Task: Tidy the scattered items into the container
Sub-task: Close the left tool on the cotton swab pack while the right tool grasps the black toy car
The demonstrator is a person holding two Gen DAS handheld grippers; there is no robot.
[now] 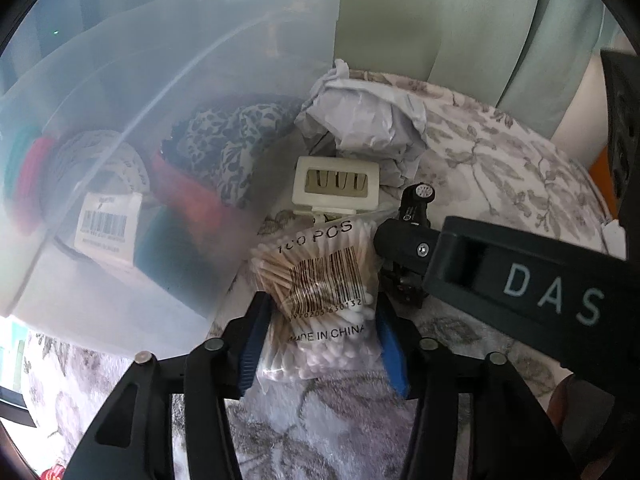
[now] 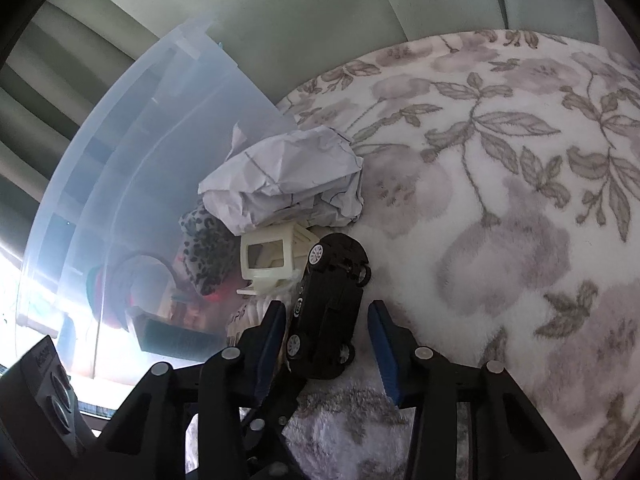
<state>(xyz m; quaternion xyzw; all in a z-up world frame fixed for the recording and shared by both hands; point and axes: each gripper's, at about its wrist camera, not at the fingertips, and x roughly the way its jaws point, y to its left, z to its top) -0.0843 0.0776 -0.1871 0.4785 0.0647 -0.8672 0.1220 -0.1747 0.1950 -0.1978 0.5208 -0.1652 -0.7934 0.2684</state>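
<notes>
A clear bag of cotton swabs [image 1: 320,300] lies on the floral blanket between the blue pads of my left gripper [image 1: 320,340]; the jaws stand around it, and the pads touch its sides. A black toy car [image 2: 328,304] lies on its side between the fingers of my right gripper [image 2: 326,344], which is open with a gap on the right side. Beyond them lie a cream hair claw clip [image 1: 336,182] and a crumpled paper [image 1: 360,120]. The clear plastic container [image 1: 120,120] stands to the left, holding a leopard-print scrunchie [image 1: 236,140] and other items.
The floral blanket [image 2: 500,200] spreads to the right. A green upholstered backrest [image 2: 320,8] rises behind. The right gripper's black body [image 1: 520,280] crosses the left wrist view. The container wall also shows in the right wrist view [image 2: 140,140].
</notes>
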